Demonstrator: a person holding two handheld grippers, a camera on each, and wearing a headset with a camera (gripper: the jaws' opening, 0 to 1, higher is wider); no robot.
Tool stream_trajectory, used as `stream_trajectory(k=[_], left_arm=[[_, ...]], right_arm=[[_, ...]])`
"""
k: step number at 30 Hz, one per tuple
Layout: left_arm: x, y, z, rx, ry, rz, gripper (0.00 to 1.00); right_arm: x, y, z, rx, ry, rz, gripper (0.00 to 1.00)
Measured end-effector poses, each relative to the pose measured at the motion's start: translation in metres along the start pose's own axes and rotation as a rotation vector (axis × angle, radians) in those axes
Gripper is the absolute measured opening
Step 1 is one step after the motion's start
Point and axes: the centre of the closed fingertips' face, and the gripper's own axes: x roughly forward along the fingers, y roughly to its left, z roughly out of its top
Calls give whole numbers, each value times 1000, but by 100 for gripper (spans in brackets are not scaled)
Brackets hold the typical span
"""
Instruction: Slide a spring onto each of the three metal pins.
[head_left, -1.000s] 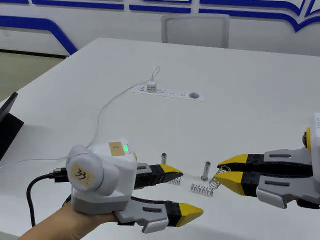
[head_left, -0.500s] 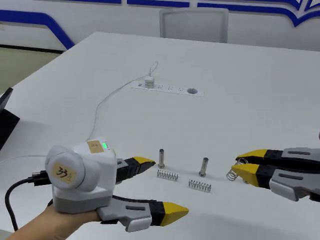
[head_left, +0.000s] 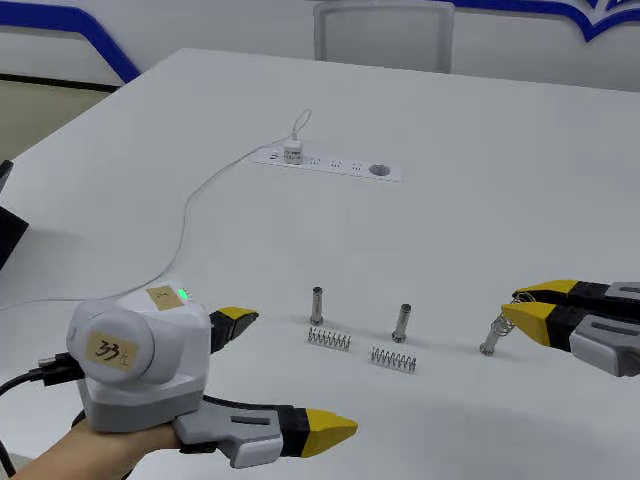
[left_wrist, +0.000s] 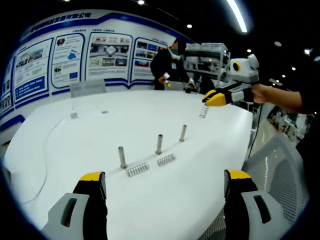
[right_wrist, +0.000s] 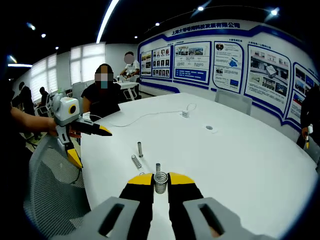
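I am holding my right gripper (head_left: 512, 306) pinched tight on one spring (head_left: 502, 324). I am gripping it by its top coils so that the open lower end is hanging free to take a pin. I am hovering it to the right of the middle pin (head_left: 402, 322), over the end pin (head_left: 489, 345), the one nearest that hand. Whether the coil is already catching the end pin's tip I cannot tell. The spring is hanging a little tilted, so I am judging that it needs squaring to the pin before it will slide down.

Left of the middle pin, the third pin (head_left: 317, 305) is standing bare. A loose spring (head_left: 393, 359) is lying on the table (head_left: 450, 220) just in front of the middle pin, and a second loose spring (head_left: 329, 339) is lying to its left, each waiting beside the pin it should go on. I am holding my left gripper (head_left: 295, 372) wide apart and empty, well to the left of the middle pin and nearer me. That is leaving the pins clear and the gripper ready for a loose spring.
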Motion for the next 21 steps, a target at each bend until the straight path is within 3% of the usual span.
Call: stream_trajectory(k=[8,11,21], left_arm=[[-8,13,0,-14,-16,43,100],[-10,17,-4,-11,1,60,100],[-10,18,-9,-24,22,64,100]], right_arm=[[-3,-23,-5,28,22,-70,11],[-1,-31,-5,48,15,-82,11],[18,-51,-15,95,31,-116,11]])
